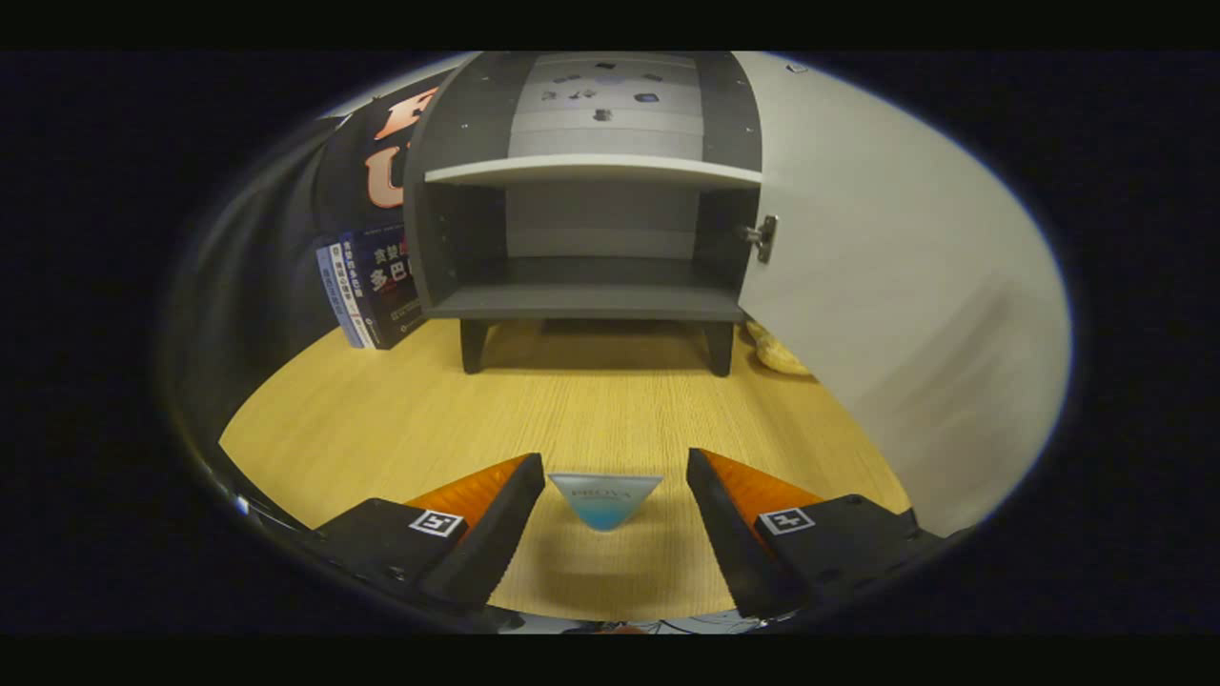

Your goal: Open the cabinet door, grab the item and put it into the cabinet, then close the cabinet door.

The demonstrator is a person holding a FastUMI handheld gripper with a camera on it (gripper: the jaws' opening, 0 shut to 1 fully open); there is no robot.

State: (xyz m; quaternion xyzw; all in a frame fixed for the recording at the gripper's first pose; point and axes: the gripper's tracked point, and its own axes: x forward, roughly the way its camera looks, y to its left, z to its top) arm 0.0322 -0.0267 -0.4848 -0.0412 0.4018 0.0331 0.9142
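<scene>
Small dark-grey cabinet (pixel 591 238) on short legs, standing on a light wood-grain desk (pixel 381 429). Door (pixel 896 286) swung wide open to the cabinet's right, pale inner face showing, metal hinge (pixel 762 236) at the cabinet's right edge. One pale shelf (pixel 591 170) across the inside; compartment below it bare, floor and back panel plain grey. Upper back panel dotted with a few small dark marks, too small to make out.

Left of the cabinet, a few blue-and-dark books (pixel 372 286) upright, spines facing out, leaning against its side; writing on the spines too blurred to give with confidence. Right of the cabinet's front leg, a yellowish lump (pixel 777 354) on the desk, partly hidden behind the door, kind unclear.

Well in front of the cabinet, a small pale-blue packet (pixel 606 500) on the desk, tapering toward the near end, faint lettering on its face, not legible. Gripper (pixel 610 495) spread apart, fingers on either side of the packet, neither one clearly touching it.

Dark cloth wall behind the books and cabinet.
</scene>
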